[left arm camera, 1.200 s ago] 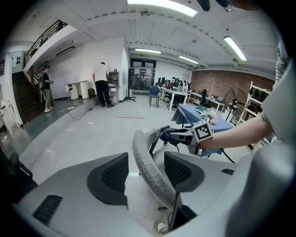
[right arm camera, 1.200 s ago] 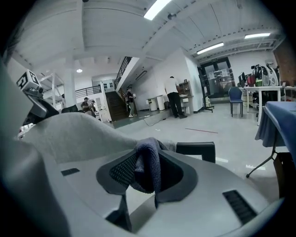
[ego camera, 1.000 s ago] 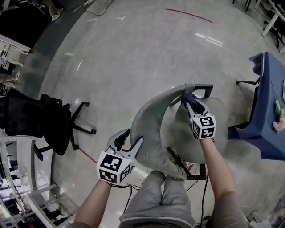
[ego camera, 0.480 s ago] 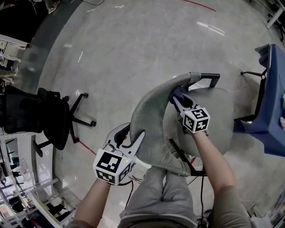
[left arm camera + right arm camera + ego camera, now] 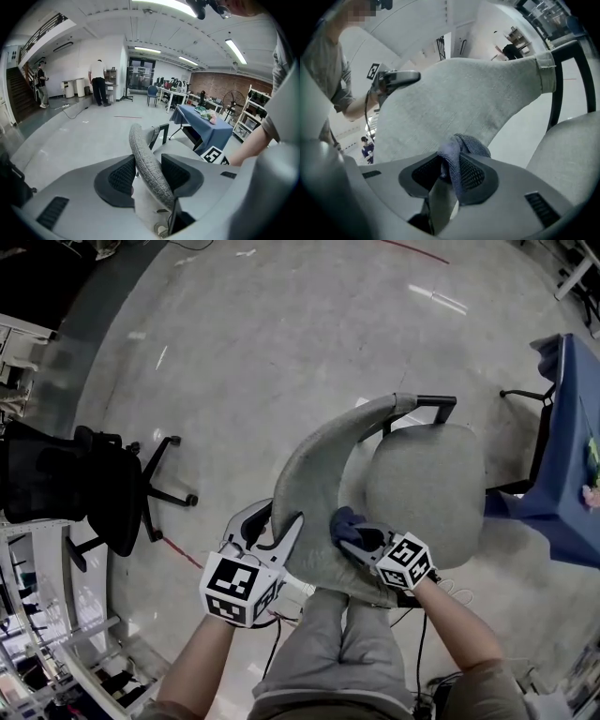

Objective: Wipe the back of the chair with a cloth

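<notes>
1. Left hand-held gripper (image 5: 274, 527): the jaws are part-way closed around the top edge of the chair back (image 5: 314, 474). The pads bear on the grey fabric from both sides, which I read as steadying the chair.
2. Right hand-held gripper (image 5: 354, 542): the jaws are clamped on a bunched blue cloth (image 5: 345, 523) that sticks out past the tips.
3. The cloth sits at the seat-facing side of the chair back, at the end nearest the person and just above the seat (image 5: 427, 488). It looks to be touching the fabric, but contact is not certain.
4. Progress, as a judgement — wiping is in hand, not finished. No streak or damp mark shows, so the area already covered cannot be read.
5. Apart from the cloth now — the curve running to the far black armrest (image 5: 433, 407), and the whole outer face.
6. Likely still to do: sweep the cloth along that inner curve, then take the outer side.
</notes>
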Demonstrator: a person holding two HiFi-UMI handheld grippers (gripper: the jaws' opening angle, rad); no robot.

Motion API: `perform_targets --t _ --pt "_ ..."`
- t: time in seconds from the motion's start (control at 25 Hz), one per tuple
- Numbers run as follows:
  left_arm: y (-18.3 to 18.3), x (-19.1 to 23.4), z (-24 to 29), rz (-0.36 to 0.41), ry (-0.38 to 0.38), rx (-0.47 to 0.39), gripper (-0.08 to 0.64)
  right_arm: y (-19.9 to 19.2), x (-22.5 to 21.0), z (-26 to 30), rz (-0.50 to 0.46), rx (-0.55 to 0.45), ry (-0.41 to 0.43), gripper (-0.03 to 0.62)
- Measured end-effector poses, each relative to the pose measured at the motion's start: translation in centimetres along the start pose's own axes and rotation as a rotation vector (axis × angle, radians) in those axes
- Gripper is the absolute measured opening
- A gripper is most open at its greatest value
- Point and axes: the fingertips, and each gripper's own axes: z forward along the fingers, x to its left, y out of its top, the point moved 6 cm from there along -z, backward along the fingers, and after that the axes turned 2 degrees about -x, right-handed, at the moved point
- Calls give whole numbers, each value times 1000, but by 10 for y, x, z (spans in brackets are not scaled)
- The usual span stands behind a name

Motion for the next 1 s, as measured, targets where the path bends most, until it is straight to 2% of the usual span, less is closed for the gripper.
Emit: perform_targets --t 0.16,0.32,0.4,0.48,0.68,0.8,0.88,1.0 --pt "-1 1 1 -6 5 -1 186 -29 20 -23 -22 134 49 118" --pt "-2 1 1 -9 11 8 184 -65 20 -45 46 382 147 109" --pt "-1 1 3 -12 14 10 181 -68 17 -49 20 442 172 107" --pt "-1 1 4 -15 16 9 181 -57 18 -45 -23 428 183 107" --pt "-1 1 3 -31 20 -3 179 -1 16 -17 -131 289 165 106" --pt "-1 0 4 -33 22 -4 178 43 2 2 -165 184 125 104" --pt "-2 1 4 -37 25 -7 178 72 -7 14 -221 136 92 104" --pt "-3 1 4 -43 29 -13 175 111 -28 23 -270 76 -4 104"
